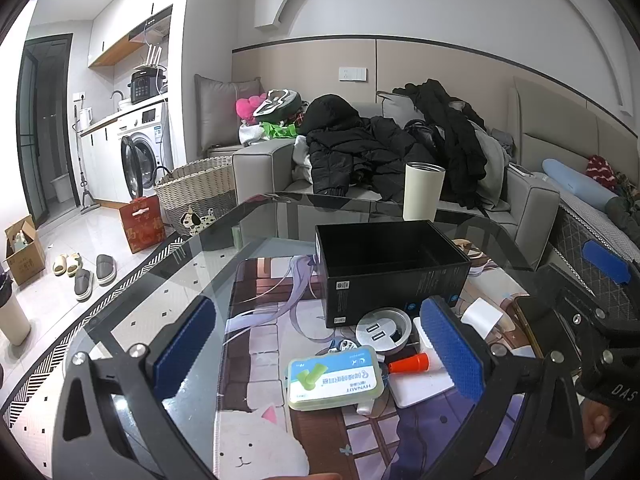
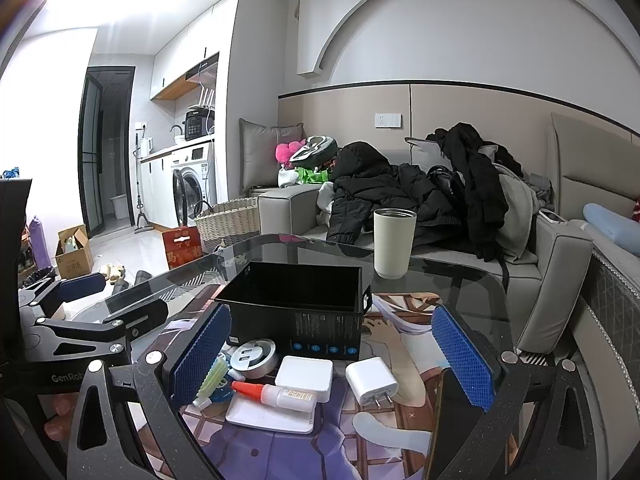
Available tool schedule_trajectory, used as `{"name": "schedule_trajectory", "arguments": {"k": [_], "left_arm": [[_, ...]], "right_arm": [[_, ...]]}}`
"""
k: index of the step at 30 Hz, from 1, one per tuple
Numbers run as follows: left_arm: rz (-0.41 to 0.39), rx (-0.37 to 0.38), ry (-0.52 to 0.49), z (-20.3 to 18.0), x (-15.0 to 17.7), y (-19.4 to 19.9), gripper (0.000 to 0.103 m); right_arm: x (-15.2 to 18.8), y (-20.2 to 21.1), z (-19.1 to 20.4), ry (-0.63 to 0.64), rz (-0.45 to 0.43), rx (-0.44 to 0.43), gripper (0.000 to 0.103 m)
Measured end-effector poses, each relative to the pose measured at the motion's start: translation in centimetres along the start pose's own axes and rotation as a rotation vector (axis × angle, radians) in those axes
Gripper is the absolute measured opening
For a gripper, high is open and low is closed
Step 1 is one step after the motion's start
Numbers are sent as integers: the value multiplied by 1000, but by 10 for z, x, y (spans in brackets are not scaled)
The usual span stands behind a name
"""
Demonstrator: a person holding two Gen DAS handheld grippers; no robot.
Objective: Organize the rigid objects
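Note:
An open black box (image 1: 390, 268) (image 2: 296, 308) stands empty on the glass table. In front of it lie a round grey USB hub (image 1: 383, 328) (image 2: 254, 354), a green HYNAUT case (image 1: 335, 378), a red-capped glue tube (image 2: 276, 393) (image 1: 408, 362), a white square box (image 2: 305, 377), a white plug charger (image 2: 372, 382) and a flat white slab (image 2: 268, 416). My left gripper (image 1: 320, 350) is open above the green case, empty. My right gripper (image 2: 332, 356) is open above the white items, empty.
A cream tumbler (image 1: 422, 192) (image 2: 393, 243) stands at the table's far edge. Behind it is a grey sofa (image 1: 532, 196) piled with black clothes. A wicker basket (image 1: 196, 196) and a red bag (image 1: 142, 228) sit on the floor at the left.

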State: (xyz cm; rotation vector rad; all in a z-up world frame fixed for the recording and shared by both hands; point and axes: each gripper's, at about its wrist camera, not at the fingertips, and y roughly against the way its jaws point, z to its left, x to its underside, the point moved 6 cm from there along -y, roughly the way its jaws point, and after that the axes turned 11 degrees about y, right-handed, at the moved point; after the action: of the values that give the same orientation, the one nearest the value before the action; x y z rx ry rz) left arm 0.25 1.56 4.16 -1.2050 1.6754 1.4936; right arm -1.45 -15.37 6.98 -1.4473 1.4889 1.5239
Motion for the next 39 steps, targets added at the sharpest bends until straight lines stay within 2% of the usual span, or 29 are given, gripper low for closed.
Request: {"name": "schedule_trajectory", "arguments": {"k": [12,17,20,25,27,29,32,34,39], "left_arm": [[22,27,6,2,0,0,103],[11,38,7,5,-17,1,103],[38,59,-24,2,-28,-6,103],[108,109,-178,-9,-39,-25,103],[141,91,-239,-9,-40,-38,103],[185,62,-259,-2,-38,-50,101],[273,57,-270,9,-26,-66,98],[321,80,-291,9,-14,-71,94],[412,129,-404,-3,16,-74,92]], "right_arm": [[-2,1,1,21,-7,-8,102],[-12,-2,2,46,-11,-29,102],[-17,-14,4,73,33,-46,102],[-21,-48,18,209,178,-119,102],[-19,-60,24,261,219,-188,102],[-17,-70,24,279,249,-204,102],[-8,-86,23,295,312,-236,94],[5,-95,26,309,356,-266,75],[37,-104,48,364,449,-383,67]]}}
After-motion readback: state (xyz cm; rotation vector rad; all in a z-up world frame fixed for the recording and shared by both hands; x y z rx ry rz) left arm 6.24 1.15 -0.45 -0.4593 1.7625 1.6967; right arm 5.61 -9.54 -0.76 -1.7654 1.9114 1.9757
